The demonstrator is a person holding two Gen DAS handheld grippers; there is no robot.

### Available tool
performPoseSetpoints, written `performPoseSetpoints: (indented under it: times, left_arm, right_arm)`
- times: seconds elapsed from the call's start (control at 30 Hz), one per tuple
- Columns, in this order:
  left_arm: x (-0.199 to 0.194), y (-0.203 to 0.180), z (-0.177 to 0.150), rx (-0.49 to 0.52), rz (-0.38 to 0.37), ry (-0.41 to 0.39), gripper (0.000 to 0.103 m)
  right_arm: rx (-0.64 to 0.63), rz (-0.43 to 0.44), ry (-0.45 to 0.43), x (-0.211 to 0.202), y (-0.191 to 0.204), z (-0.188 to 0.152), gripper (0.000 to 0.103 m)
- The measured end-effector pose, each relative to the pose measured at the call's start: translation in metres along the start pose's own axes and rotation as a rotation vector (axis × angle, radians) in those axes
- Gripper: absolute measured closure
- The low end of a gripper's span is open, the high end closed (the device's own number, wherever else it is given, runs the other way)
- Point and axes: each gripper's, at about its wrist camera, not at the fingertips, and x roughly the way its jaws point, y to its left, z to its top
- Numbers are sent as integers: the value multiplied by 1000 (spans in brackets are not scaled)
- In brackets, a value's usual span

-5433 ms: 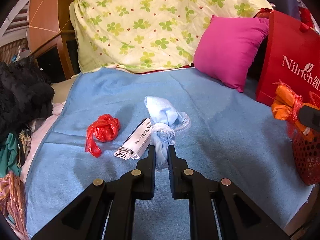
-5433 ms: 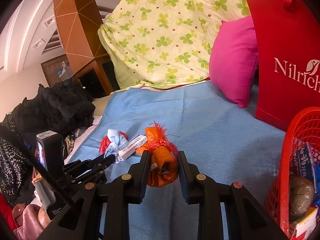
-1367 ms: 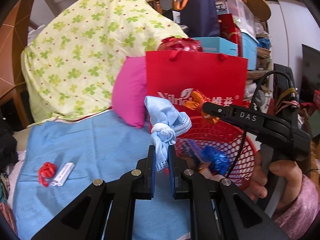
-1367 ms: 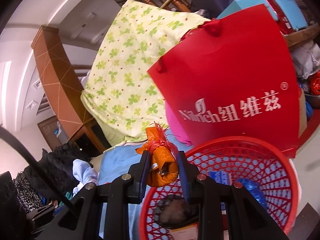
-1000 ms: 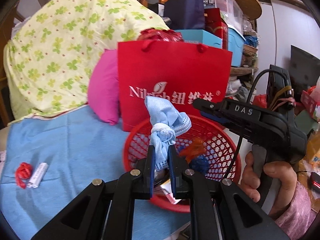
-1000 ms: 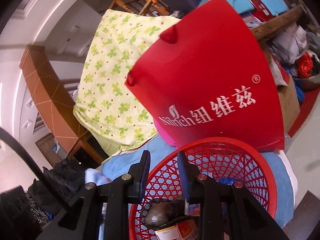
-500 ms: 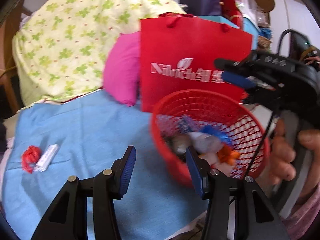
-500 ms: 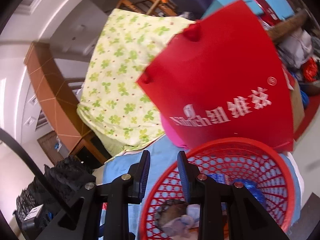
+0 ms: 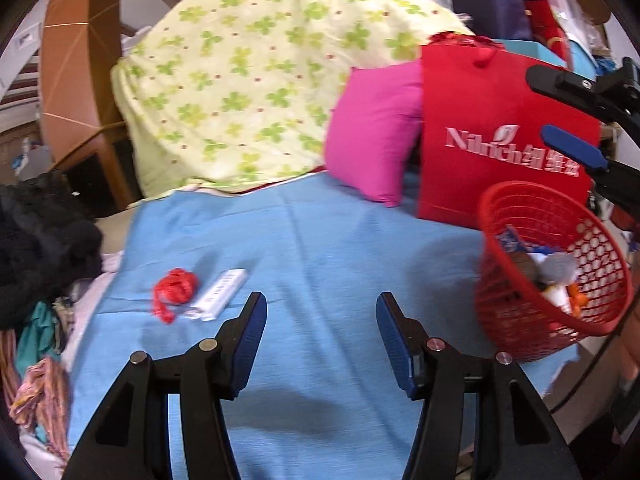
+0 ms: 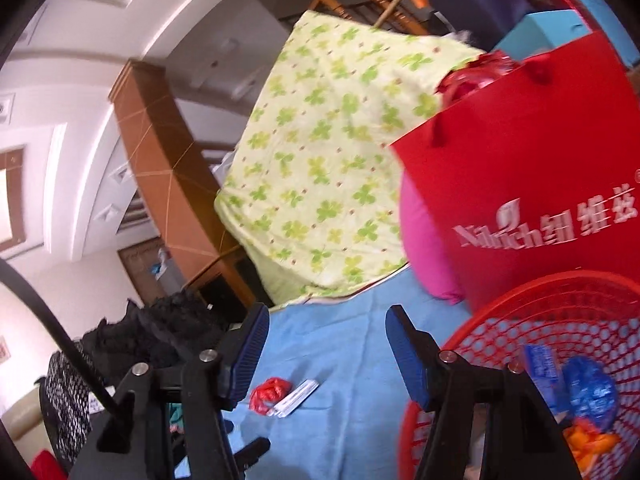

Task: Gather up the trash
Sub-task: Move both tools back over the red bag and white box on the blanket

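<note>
Two pieces of trash, a red bag (image 9: 175, 289) and a white box (image 9: 219, 294), are seen near the bed's left edge from the left wrist, beyond the released, empty left tongs (image 9: 319, 335). From the right wrist, the right tongs (image 10: 325, 350) are likewise spread and empty, beside the part-filled red basket (image 10: 532, 286) at the bed's right edge.

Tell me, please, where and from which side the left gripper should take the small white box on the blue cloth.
Grip the white box across its narrow width near the middle, coming from above with the open left gripper. It lies flat and long, and the red plastic scrap sits close on its left.
</note>
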Motion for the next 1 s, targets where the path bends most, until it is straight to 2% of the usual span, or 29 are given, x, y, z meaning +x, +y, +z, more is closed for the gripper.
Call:
performPoseSetpoints:
  times: [0.17,0.43,0.57,0.8,1.0]
  left_arm:
    - [2,29,-9,-19,68,9,44]
    - [12,59,-18,-47,116,26,44]
    - [19,76,-29,-71,133,51,41]
    - [44,132,-61,-157,205,146,41]
    - [60,182,-73,-228,283,182,41]
  right_arm:
    - [-33,24,59,22,21,-17,38]
    - [-64,17,146,52,37,-41,38]
    - [-59,-8,200,68,38,-52,38]
    - [-51,-37,303,96,38,-69,38]
    - [-49,-45,398,124,46,-90,38]
